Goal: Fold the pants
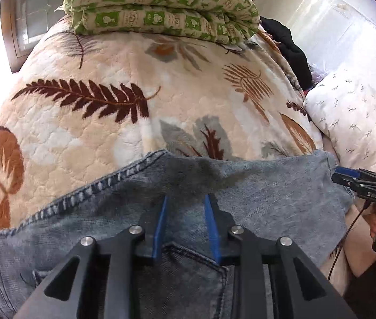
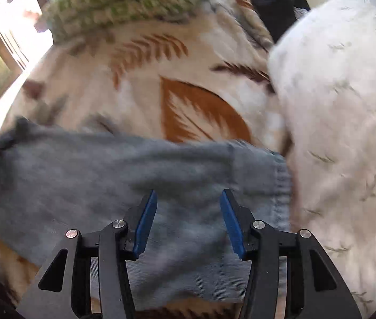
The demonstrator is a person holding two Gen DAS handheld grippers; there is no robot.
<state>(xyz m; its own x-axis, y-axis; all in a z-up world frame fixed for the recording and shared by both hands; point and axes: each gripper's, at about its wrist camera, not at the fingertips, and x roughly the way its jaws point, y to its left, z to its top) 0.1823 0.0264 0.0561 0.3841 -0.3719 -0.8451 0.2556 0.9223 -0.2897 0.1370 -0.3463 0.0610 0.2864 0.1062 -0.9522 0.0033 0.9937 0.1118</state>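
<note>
- Centrally: denim pants (image 1: 267,194) spread flat across near edge of leaf-print quilt (image 1: 113,138), hem end toward white pillow (image 1: 352,111).
- Left gripper (image 1: 186,199): poised above denim beside back pocket, blue pads parted, gripping nothing.
- Right gripper (image 2: 189,202): over hem end, pads wider apart, likewise released; view blurred.
- Far edge: folded green-patterned blanket (image 1: 161,8).

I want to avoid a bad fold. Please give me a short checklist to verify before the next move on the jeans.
1. Left gripper jaws apart, no denim pinched: ok.
2. Right gripper jaws apart, nothing held: ok.
3. Jeans lie on the leaf-print blanket: ok.
4. Jeans flat, without wrinkles: cannot tell, the right view is blurred.
5. White pillow clear of the jeans' hem: not ok, it lies right beside it.
</note>
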